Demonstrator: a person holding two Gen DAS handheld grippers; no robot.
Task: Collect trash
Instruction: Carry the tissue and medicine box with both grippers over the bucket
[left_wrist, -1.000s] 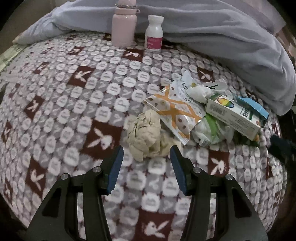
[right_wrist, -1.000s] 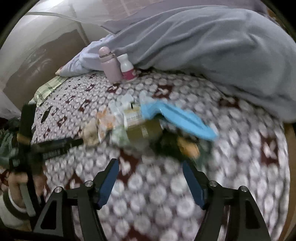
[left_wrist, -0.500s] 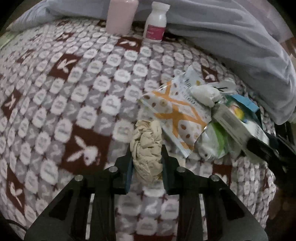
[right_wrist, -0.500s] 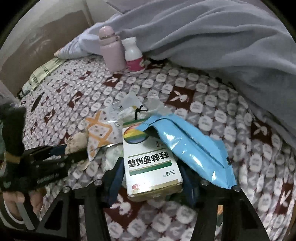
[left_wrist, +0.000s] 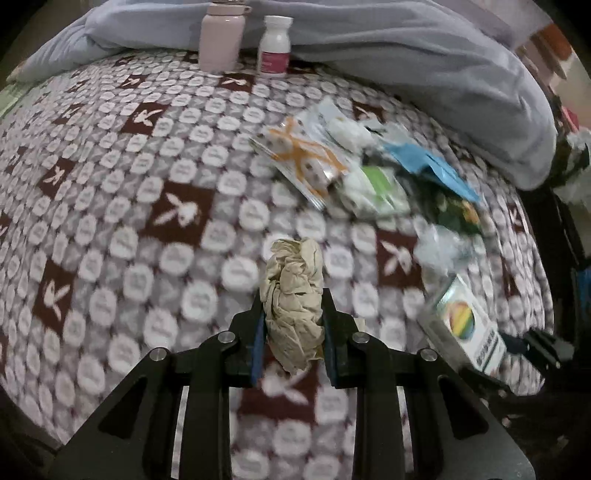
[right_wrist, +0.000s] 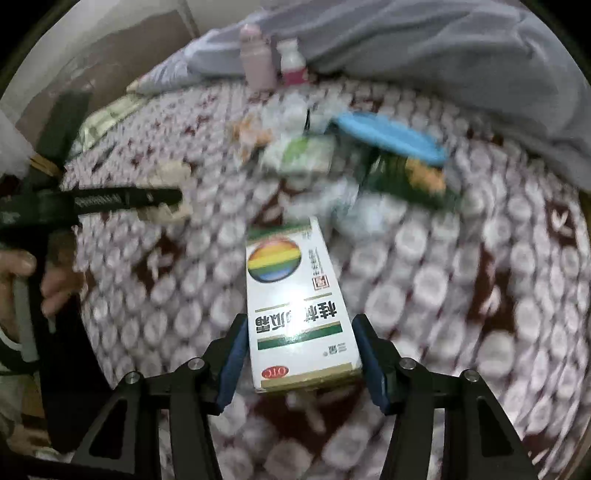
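Both grippers have just closed on trash. The left gripper (left_wrist: 293, 317) pinches a crumpled tissue (left_wrist: 292, 291), the right gripper (right_wrist: 300, 350) clamps a white box (right_wrist: 295, 310); both look lifted clear of the bed (left_wrist: 110, 221). The remaining wrappers (left_wrist: 321, 166) lie near the quilt (left_wrist: 424, 55). I'd carry both steadily, keeping the squeeze firm.
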